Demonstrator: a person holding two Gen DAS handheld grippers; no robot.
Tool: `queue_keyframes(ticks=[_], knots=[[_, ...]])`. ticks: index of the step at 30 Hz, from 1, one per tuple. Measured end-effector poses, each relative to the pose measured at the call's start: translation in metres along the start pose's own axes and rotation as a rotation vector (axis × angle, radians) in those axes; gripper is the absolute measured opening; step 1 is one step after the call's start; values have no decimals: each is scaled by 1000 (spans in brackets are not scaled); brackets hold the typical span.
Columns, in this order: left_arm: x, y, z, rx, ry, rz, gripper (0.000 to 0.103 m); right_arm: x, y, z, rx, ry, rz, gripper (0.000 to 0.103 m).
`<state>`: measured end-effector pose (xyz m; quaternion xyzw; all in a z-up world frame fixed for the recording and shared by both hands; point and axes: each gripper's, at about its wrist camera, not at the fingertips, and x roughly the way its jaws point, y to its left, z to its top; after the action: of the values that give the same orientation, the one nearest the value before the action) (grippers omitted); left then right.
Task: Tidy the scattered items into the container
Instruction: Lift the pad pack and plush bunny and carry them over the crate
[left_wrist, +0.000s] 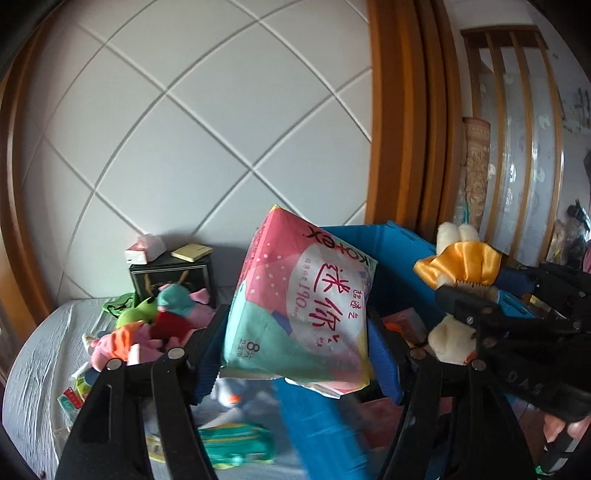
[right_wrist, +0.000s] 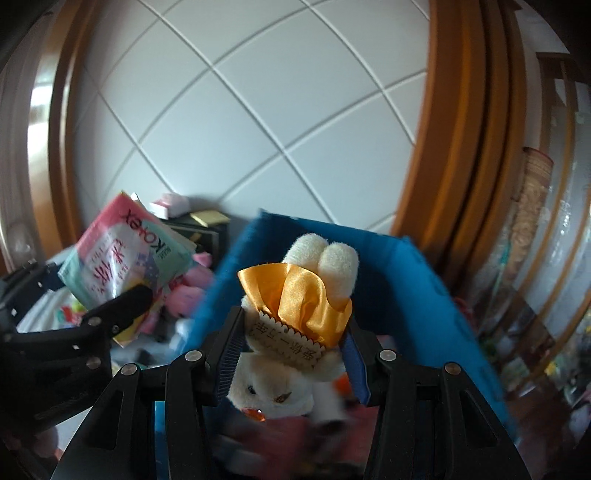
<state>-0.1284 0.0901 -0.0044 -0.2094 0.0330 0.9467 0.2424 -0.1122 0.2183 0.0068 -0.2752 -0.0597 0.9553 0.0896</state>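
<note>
Blue, and big: the box (left_wrist: 369, 240) fills the right side of the bed (left_wrist: 33, 350), and some things already lie in it, among them something pink at the bottom, too blurred to name. So the tidying is under way, by my reading somewhere in the middle.

Now the two loads in the air. The left gripper (left_wrist: 295, 332) has its fingers clamped on both sides of a pink and green packet (left_wrist: 299, 295), held up at the box's near-left edge, not yet over the opening. The right gripper (right_wrist: 291, 354) pinches a white plush rabbit (right_wrist: 280, 384) with a yellow satin bow (right_wrist: 299, 299), fingers closed snug on its body, and it hangs right over the box's open mouth. That one looks the closer to going in.

What's left? Plenty. A heap of soft toys (left_wrist: 147, 328) in pink, green and orange sits on the bed to the far left, and a green pouch (left_wrist: 236, 443) with some small packets lies near, left of the box. Smallest of all, a tissue pack (left_wrist: 144, 249) on a dark case (left_wrist: 170, 277) by the wall; whether that counts as clutter I cannot tell.
</note>
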Motion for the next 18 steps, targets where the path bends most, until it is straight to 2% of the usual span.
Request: queue_keyframes(ticks=[3,8,10,13,18], knots=[[25,-42,2,14,109,-17,68,23,-35,-10,-5,100,11,49],[91,-88,-9,89,400,-8,68,56,-81,-30,-19,259,-2,49],[109,-99,-18,105,472,-2,68,72,-99,-35,-4,321,-11,49],[132,-111,-27,105,564,-13,68,97,-121,-51,32,422,29,49],[167,-131,-40,134,721,-41,68,144,-133,-58,40,563,49,49]])
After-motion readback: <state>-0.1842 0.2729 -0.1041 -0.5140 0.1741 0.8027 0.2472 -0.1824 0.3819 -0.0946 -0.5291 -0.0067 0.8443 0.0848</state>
